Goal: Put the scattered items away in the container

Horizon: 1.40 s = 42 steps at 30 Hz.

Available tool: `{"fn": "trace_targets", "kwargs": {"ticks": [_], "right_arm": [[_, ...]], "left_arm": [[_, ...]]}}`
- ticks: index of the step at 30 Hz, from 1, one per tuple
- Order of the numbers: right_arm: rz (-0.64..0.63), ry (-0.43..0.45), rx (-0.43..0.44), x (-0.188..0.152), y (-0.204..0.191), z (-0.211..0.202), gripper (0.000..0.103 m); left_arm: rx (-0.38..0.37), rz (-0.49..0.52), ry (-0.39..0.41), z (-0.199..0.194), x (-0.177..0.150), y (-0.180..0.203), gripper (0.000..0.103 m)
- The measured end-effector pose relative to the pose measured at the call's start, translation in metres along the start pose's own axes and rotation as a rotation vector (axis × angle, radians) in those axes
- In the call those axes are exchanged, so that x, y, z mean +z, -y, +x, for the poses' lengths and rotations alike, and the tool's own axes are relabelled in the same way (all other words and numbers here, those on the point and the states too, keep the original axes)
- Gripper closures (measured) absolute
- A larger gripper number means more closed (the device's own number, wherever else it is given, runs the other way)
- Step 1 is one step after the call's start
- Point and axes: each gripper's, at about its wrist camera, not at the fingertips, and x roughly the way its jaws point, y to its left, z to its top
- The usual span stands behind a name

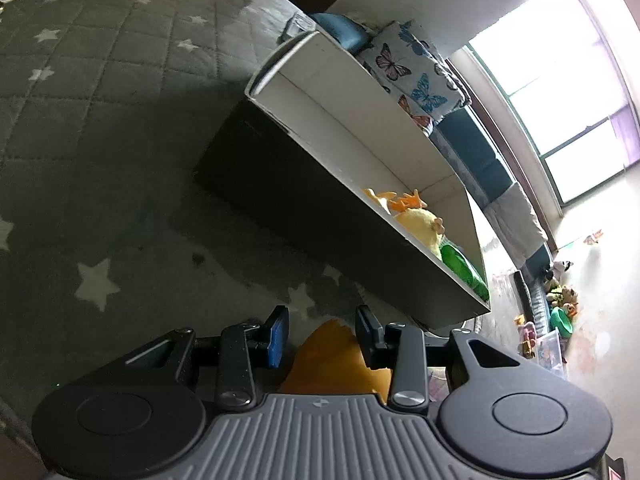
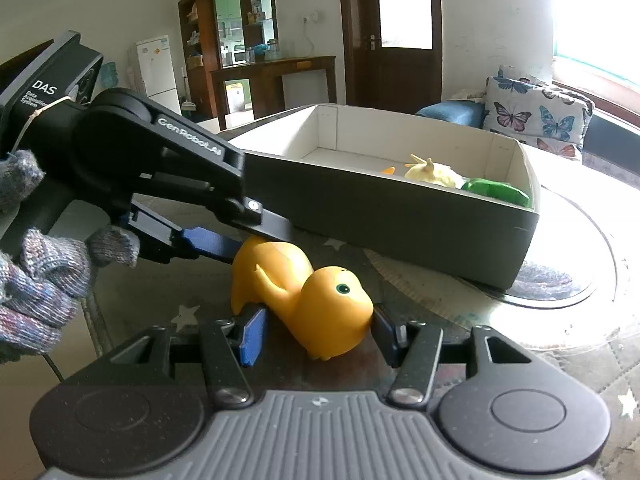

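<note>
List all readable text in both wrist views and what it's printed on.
"GenRobot.AI": on the arm of the left gripper, seen in the right wrist view.
"DAS" with "Data Acquisition System" beneath, small and only roughly legible: on the black housing behind that gripper.
Fridge label: too small to read.
Left wrist view: no text.

— Underfoot? Grey quilted rug with white stars [image 1: 100,128], spread across the near floor.
— Far right? Butterfly-print cushion [image 2: 536,114] beside a blue cushion [image 2: 452,114].
— Far back? White fridge [image 2: 158,70] left, dark wooden door [image 2: 394,32] middle, bright window [image 1: 560,92].
</note>
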Motion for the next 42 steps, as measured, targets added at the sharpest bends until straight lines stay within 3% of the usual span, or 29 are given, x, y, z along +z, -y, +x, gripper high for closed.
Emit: {"fn": "trace_targets", "kwargs": {"ticks": [12, 26, 32, 42], "right_arm": [[-0.117, 0.018, -0.038, 0.005, -0.002, -0.004, 0.039], [-0.14, 0.023, -0.034, 0.016, 0.003, -0.001, 0.038], [-0.13, 0.047, -0.011, 0.031, 0.006, 0.001, 0.038], [-0.078, 0.022, 0.024, 0.046, 0.005, 0.024, 0.038]], "left_arm": [[-0.049, 0.008, 0.042, -0.036, -0.018, -0.02, 0.063], [-0.046, 0.277, 0.027, -0.068, -0.05, -0.012, 0.063], [-0.015, 0.367, 0.016, -0.056, -0.069, 0.007, 0.063], [0.116, 0.318, 0.088, -0.04, -0.076, 0.01, 0.066]]}}
